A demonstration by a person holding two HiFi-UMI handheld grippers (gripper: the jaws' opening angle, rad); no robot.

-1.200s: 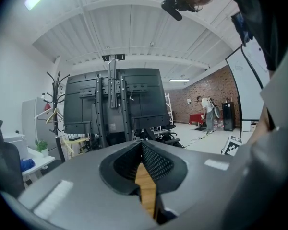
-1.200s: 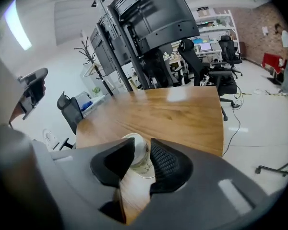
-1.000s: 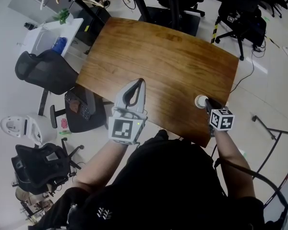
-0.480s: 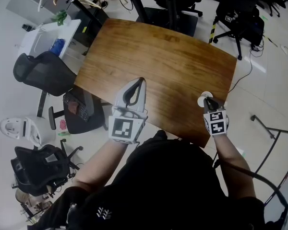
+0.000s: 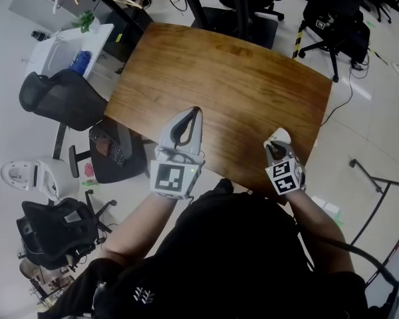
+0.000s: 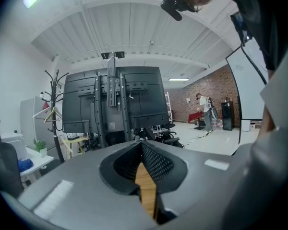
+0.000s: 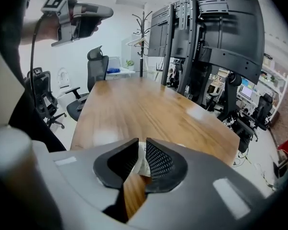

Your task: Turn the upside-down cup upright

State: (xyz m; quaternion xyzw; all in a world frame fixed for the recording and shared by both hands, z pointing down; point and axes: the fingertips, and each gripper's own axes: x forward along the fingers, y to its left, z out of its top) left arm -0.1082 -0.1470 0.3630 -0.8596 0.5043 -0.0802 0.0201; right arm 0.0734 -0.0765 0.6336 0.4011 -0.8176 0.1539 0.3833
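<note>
cup: white cup (image 5: pixel 280 135) at the near right corner of the surface (image 5: pixel 226 78), close to its edge; from the head view i can't tell which end is up.
right side: right gripper (image 5: pixel 274 146) angled down onto the cup; in its own view the jaws are clenched on the cup's thin wall (image 7: pixel 141 159), white showing between the pads. they have just eased open a touch, with the wall between them.
why this grip: i judge that pinching the wall lets a wrist roll carry the cup over without a regrasp.
left side: left gripper (image 5: pixel 195 115) over the near edge of the surface, midway along; jaws pressed together on nothing, only wood showing through the gap.
why parked: i read it as kept clear of a one-handed flip.
step: turn under way, i'd judge, not finished.
risk: the surface's corner is close; a loose pinch could drop the cup off it.
</note>
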